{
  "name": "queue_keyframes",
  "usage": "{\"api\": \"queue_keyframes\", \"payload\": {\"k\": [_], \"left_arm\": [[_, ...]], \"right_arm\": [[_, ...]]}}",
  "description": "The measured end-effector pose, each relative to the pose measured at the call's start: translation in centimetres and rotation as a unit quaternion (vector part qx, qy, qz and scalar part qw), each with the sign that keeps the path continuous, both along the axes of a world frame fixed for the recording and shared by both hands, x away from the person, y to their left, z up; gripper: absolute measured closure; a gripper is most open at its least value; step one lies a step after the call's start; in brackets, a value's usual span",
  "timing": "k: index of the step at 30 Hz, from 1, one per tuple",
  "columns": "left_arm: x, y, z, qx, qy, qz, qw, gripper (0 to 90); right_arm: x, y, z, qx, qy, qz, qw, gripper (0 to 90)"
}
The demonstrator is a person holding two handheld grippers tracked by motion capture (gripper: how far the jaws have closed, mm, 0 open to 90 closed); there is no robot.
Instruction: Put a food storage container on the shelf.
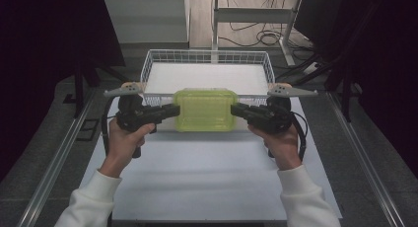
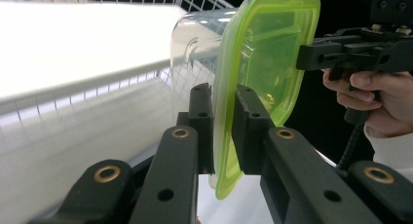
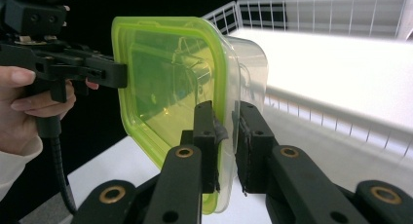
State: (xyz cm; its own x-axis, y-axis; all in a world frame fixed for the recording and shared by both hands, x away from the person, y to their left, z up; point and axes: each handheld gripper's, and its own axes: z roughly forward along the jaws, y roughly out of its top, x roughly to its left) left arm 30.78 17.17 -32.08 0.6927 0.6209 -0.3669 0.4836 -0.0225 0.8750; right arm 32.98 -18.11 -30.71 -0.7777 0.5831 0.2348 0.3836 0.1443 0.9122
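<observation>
A clear plastic container with a lime-green lid (image 1: pixel 204 110) hangs in the air between both grippers, just in front of the wire basket. My left gripper (image 1: pixel 174 110) is shut on the lid's left edge, and my right gripper (image 1: pixel 235 110) is shut on its right edge. In the left gripper view the jaws (image 2: pixel 224 95) pinch the green rim (image 2: pixel 263 53), with the right gripper (image 2: pixel 304 56) clamped on the far side. The right gripper view has its jaws (image 3: pixel 225 114) closed on the rim where lid meets clear tub (image 3: pixel 165 78), and the left gripper (image 3: pixel 122 73) holds the opposite edge.
A white wire basket (image 1: pixel 207 53) with a white floor stands at the back of the white table (image 1: pixel 207 177). Metal rails run along both sides of the table. Cables and a table frame lie on the floor beyond the basket.
</observation>
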Motion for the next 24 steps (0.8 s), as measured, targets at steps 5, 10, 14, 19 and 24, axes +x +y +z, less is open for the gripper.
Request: {"api": "queue_keyframes", "payload": {"k": [5,10,14,19,24], "left_arm": [[1.1,0.1,1.5,0.006,-0.006,0.008,0.9999,80.4],[2.8,0.4,2.1,0.006,0.002,0.007,1.0,80.4],[4.4,0.5,2.3,0.003,0.014,0.002,0.9999,80.5],[6.5,0.6,2.1,-0.005,0.031,0.001,0.9995,80.5],[8.4,0.6,2.2,-0.011,0.043,0.004,0.999,80.6]], "right_arm": [[1.2,0.4,1.8,-0.008,-0.003,-0.005,0.9999,79.8],[2.6,0.9,2.6,-0.014,0.004,-0.007,0.9999,79.7],[3.8,1.0,3.0,-0.016,0.01,-0.013,0.9997,79.7],[5.5,0.9,2.9,-0.008,0.018,-0.017,0.9997,79.9],[7.5,0.9,3.0,-0.004,0.035,-0.022,0.9991,80.0]]}}
